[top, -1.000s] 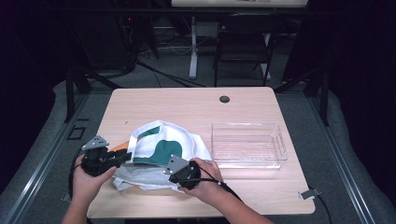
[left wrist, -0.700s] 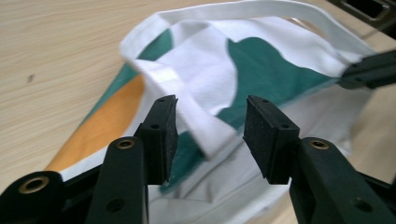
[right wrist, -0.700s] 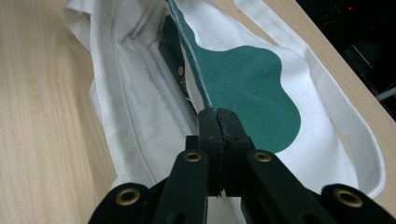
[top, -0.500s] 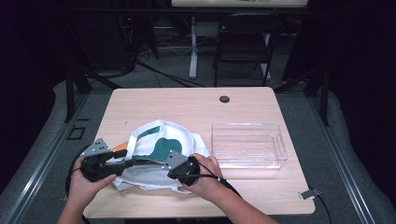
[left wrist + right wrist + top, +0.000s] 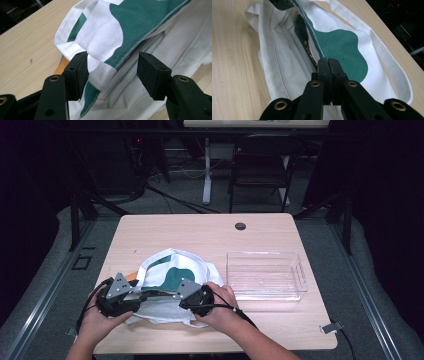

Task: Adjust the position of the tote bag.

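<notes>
L gripper (image 5: 112, 72) jaws just opened, bag hem loose between pads, R gripper (image 5: 329, 72) clamped on rim of white/green tote bag (image 5: 172, 275) at lower left of table (image 5: 280, 227), so bag mouth may flop shut w/ only one side held.

Bag (image 5: 175, 280) left of tray (image 5: 265, 280)

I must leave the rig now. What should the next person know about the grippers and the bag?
Left gripper: open, jaws have just been opening; the bag's green-and-white rim lies between them, not pressed.
Right gripper: shut on the bag's rim.
Bag: near the table's front left, mouth held up. Something orange pokes out at its left.
Tray: to the right, nothing in it.
Done: right grip is set.
Left: probably regrip with the left gripper.
</notes>
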